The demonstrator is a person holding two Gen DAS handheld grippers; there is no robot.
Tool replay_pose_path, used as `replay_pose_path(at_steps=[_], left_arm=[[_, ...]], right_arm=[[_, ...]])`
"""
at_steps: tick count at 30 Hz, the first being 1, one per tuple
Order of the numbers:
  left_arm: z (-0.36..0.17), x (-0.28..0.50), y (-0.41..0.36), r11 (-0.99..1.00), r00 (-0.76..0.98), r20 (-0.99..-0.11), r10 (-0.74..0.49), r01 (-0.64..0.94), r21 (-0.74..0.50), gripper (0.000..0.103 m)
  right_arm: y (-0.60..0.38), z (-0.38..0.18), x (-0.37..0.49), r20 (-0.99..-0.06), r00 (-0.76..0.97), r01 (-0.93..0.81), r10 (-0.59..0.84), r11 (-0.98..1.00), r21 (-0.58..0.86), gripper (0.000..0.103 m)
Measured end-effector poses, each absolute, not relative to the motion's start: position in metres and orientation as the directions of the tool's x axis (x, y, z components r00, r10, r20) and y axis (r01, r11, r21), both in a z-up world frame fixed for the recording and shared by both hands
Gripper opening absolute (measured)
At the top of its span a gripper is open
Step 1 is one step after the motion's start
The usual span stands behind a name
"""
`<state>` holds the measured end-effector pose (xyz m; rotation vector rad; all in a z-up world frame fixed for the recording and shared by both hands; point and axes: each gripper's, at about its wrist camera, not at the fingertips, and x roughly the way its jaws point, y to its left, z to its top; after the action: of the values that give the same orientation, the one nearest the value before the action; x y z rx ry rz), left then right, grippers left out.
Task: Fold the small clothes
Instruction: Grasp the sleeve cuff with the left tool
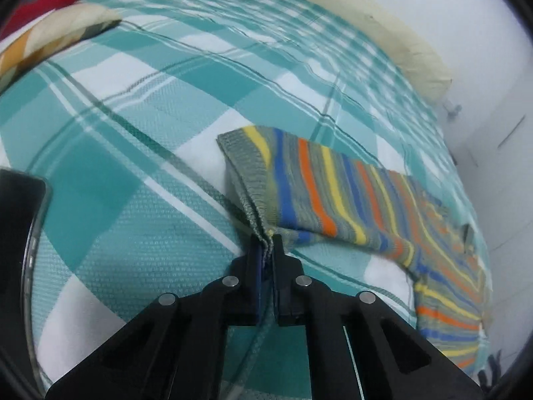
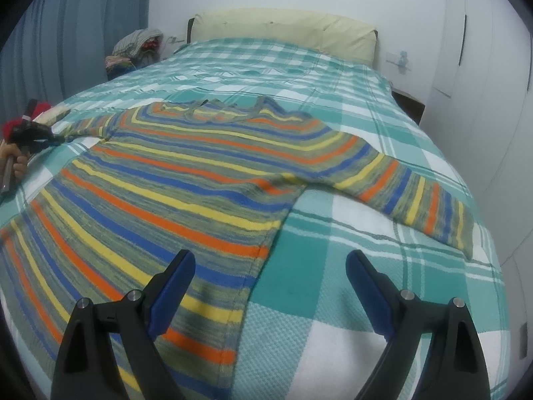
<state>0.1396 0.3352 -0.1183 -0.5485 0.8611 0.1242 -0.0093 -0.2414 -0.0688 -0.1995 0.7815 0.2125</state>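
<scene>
A striped sweater (image 2: 173, 180), banded in orange, yellow, blue and grey-green, lies spread flat on a bed covered by a teal-and-white checked bedspread (image 2: 333, 266). In the right wrist view its body runs from the near left toward the middle of the bed, with the neckline (image 2: 213, 110) toward the cream headboard cushion (image 2: 283, 30) and one sleeve (image 2: 416, 196) stretched out to the right. The right gripper (image 2: 269, 266) hovers over the sweater's near side edge with its jaws spread wide and nothing between them; one blue-padded finger is above the knit, the other above bare bedspread. The left gripper (image 1: 266, 246) is closed tight on the ribbed cuff (image 1: 253, 186) of the other sleeve, the fabric bunched between its pads and the sleeve lifting off the bedspread beyond it. From the right wrist view that gripper shows at the far left edge, held by a hand (image 2: 15, 166), at the end of the left sleeve. A pile of clothes (image 2: 133, 50) sits beyond the bed near the blue curtain (image 2: 66, 26).
</scene>
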Motion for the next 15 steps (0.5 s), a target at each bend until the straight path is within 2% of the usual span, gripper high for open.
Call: replay_pose_path(at_steps=[2,4,6,8,12,14,15], left_arm=[[-0.101,0.134,0.345,0.848,0.682,-0.722,-0.12,-0.308,-0.432,0.002],[-0.086,0.126,0.355,0.859,0.702,-0.708,-0.076,-0.315,-0.404,0.002],[-0.092,0.131,0.361,0.86,0.674,-0.738,-0.044,-0.35,-0.371,0.002],[-0.111,0.137,0.358,0.87,0.586,-0.81,-0.008,-0.396,-0.295,0.002],[-0.116,0.134,0.361,0.835,0.557,-0.83,0.037,-0.473,-0.281,0.011],[-0.105,0.121,0.365,0.807,0.55,-0.83,0.094,-0.53,-0.26,0.03],[-0.091,0.112,0.362,0.808,0.582,-0.805,0.112,-0.525,-0.267,0.049]], right_arm=[[-0.239,-0.069,-0.009,-0.712,0.694,-0.264,0.109,0.958,-0.111,0.091],[-0.239,-0.066,-0.011,-0.703,0.703,-0.265,0.106,0.957,-0.12,0.091],[-0.241,-0.065,-0.013,-0.698,0.708,-0.264,0.11,0.958,-0.116,0.091],[-0.243,-0.066,-0.011,-0.703,0.703,-0.26,0.111,0.959,-0.109,0.091],[-0.246,-0.063,-0.011,-0.703,0.703,-0.249,0.112,0.964,-0.095,0.091],[-0.248,-0.059,-0.013,-0.693,0.712,-0.244,0.111,0.965,-0.096,0.091],[-0.249,-0.058,-0.014,-0.689,0.717,-0.243,0.109,0.965,-0.1,0.091]])
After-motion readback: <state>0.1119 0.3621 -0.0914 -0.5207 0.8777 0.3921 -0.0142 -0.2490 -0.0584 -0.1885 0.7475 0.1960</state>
